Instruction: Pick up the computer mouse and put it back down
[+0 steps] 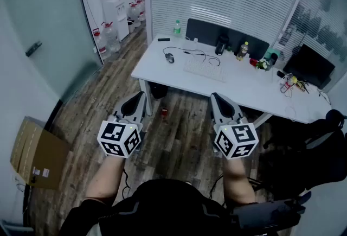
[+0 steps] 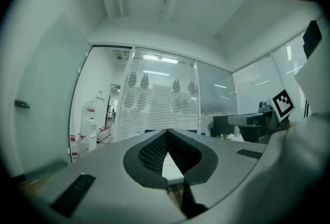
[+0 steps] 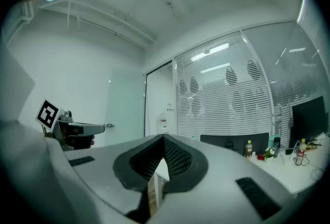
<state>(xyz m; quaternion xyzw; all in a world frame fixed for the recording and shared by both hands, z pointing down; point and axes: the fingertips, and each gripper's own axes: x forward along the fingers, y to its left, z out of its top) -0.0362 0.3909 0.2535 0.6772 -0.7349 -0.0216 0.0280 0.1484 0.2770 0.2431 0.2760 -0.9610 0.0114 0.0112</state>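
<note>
Only the head view is showing the computer mouse (image 1: pixel 170 58): it's sitting upper centre on the white bench (image 1: pixel 244 88), left of the keyboard (image 1: pixel 204 70). The gripper views are giving the close look. Left gripper (image 2: pixel 166 134) & right gripper (image 3: pixel 164 138) fingers are pressing together, holding nothing, well apart from the mouse. Wood floor (image 1: pixel 92 115) is running under the bench, w/ water jugs (image 1: pixel 108 37) standing upper left.
</note>
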